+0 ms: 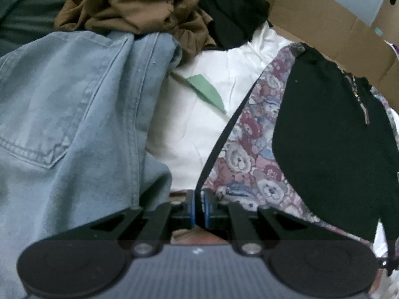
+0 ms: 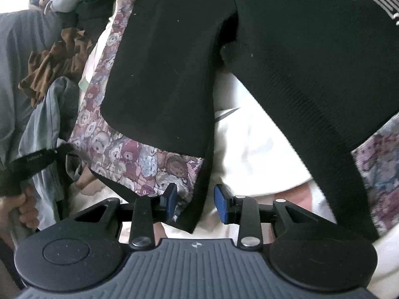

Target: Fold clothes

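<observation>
left wrist view has the left tongs (image 1: pixel 199 208) pinched narrow on the thin black edge of the bear-print garment (image 1: pixel 247 154), which runs up toward 1 o'clock across a white garment (image 1: pixel 199 124). its black panel (image 1: pixel 324 134) lies at 3 o'clock. pale jeans (image 1: pixel 74 114) crowd in at 9 o'clock, with a brown garment (image 1: pixel 129 7) bunched at 11 o'clock and a cardboard box (image 1: pixel 336 32) at 2 o'clock.

right wrist view shows the right tongs (image 2: pixel 195 203) standing wide, the garment's lower corner hanging between the pads (image 2: pixel 172 199) but not clamped. a hand (image 2: pixel 22 206) shows at 8 o'clock gripping the other tool.

risks, as i judge them: only a sliver of trim is pinched on the left, so a pull could slip it free. if the right tongs close where they are, they may catch just the corner's tip, or pinch the white garment beneath and drag both together. the jeans lie close enough to get swept along, spoiling any flat fold. whether this garment is being spread or already half folded, i cannot tell.
</observation>
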Tool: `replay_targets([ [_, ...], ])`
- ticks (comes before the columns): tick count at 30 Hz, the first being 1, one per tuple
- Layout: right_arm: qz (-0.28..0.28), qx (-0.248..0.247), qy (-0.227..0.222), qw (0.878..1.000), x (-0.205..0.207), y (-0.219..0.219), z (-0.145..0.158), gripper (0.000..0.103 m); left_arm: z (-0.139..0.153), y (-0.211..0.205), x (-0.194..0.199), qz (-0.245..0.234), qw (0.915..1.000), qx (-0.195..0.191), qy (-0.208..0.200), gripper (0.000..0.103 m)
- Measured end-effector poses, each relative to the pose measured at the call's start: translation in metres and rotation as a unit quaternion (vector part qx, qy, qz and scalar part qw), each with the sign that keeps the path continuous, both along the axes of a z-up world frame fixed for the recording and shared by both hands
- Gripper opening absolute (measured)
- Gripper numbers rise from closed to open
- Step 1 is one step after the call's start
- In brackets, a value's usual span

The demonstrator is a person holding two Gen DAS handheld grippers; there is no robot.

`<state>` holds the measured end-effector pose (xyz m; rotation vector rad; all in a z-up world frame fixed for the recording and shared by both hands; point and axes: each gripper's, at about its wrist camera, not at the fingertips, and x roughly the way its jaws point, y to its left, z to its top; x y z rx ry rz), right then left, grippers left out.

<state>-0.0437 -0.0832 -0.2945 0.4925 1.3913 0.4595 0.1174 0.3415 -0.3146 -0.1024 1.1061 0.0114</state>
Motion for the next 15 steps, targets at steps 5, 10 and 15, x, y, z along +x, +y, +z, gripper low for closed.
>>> replay_targets([
  [5, -0.016, 0.016, 0.011, 1.0, -0.002, 0.0, -0.008, 0.047, 0.004, 0.007, -0.002, 0.008, 0.9999, 0.009, -0.003, 0.007],
  [10, -0.034, 0.044, 0.028, 0.998, -0.003, -0.003, -0.015, 0.047, 0.002, 0.007, -0.001, 0.012, 0.9997, 0.023, 0.0, 0.007],
  [15, -0.047, 0.07, 0.045, 0.995, -0.004, -0.005, -0.022, 0.027, -0.003, 0.006, 0.002, 0.014, 0.9995, 0.027, 0.008, 0.007],
])
